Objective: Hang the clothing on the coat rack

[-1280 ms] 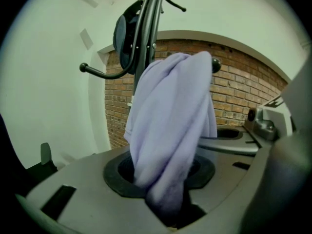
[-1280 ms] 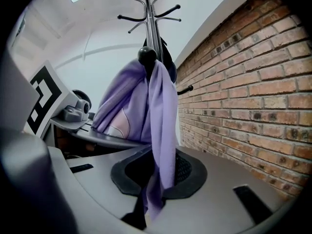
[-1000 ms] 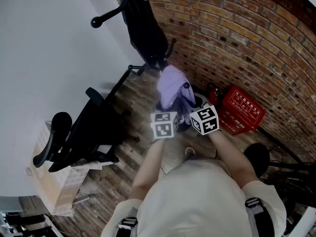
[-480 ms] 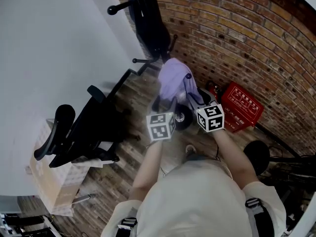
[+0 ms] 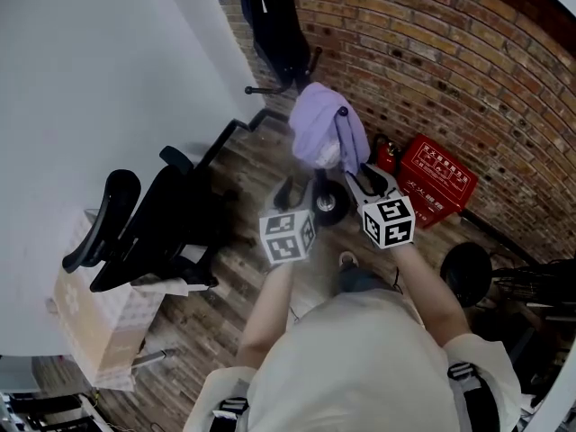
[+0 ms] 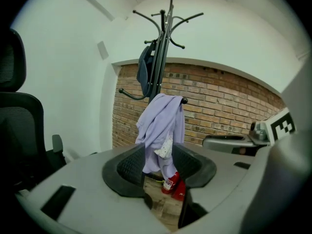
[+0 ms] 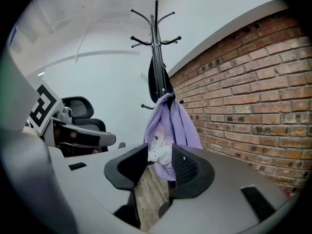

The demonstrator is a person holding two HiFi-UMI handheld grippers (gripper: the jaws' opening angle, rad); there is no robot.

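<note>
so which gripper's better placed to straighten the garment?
Right, probably. Jaws on both are apart, empty, just closing a little, but the right gripper sits nearer the garment; the left gripper hangs further back.

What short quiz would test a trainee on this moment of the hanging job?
1. True or false: the purple garment lies on the floor.
2. What sits by the brick wall? A red box, B blue bin, C ladder.
3. Which grips the garment, left gripper or right gripper?
Key: 1 false, it hangs on the coat rack. 2 A. 3 neither; both jaws stand apart, empty, having just closed slightly.
</note>
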